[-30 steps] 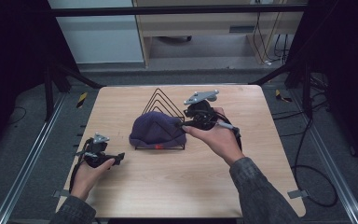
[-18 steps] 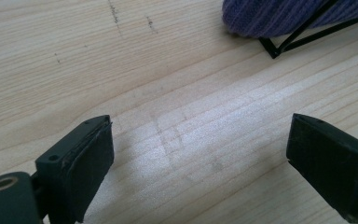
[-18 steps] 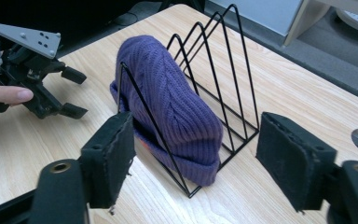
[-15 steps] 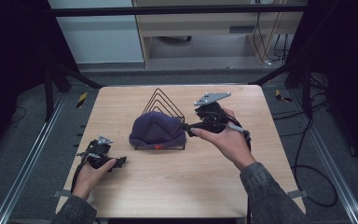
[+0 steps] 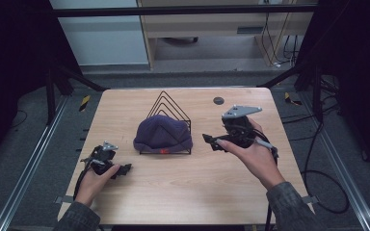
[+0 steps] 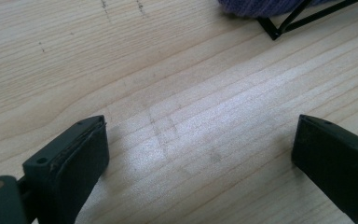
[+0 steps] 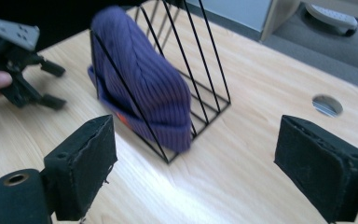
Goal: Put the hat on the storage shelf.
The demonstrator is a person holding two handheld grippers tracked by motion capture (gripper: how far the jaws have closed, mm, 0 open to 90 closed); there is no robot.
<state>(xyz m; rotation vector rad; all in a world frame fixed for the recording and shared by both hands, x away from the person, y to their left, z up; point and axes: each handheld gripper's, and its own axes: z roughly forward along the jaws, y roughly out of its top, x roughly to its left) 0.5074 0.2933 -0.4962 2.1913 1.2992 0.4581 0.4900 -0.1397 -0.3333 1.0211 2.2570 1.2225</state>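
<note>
At the left of the pale wooden worktop (image 5: 183,192), the person's left hand (image 5: 94,179) rests on the surface near the front edge and holds the left tongs (image 5: 124,169), which point toward the middle of the worktop. In the left gripper view their two black jaws stand wide apart with only bare wood grain between them, so these tongs are open and hold nothing; the corner of a wire frame and a sliver of purple knit sit at the top edge of that view.

In the middle of the worktop stands a black wire rack (image 5: 167,108) made of triangular loops. A purple knitted beanie (image 5: 163,134) is draped over its front part, with a small orange tag showing at the lower hem. In the right gripper view the beanie (image 7: 142,81) hangs across the wires of the rack (image 7: 200,60).

To the right of the rack, the right hand (image 5: 253,154) holds the right tongs (image 5: 211,142), pointing left at the beanie but apart from it. Their jaws are spread wide and empty, with the rack framed between them in the right gripper view. A small round hole (image 5: 218,100) lies in the worktop behind them.
</note>
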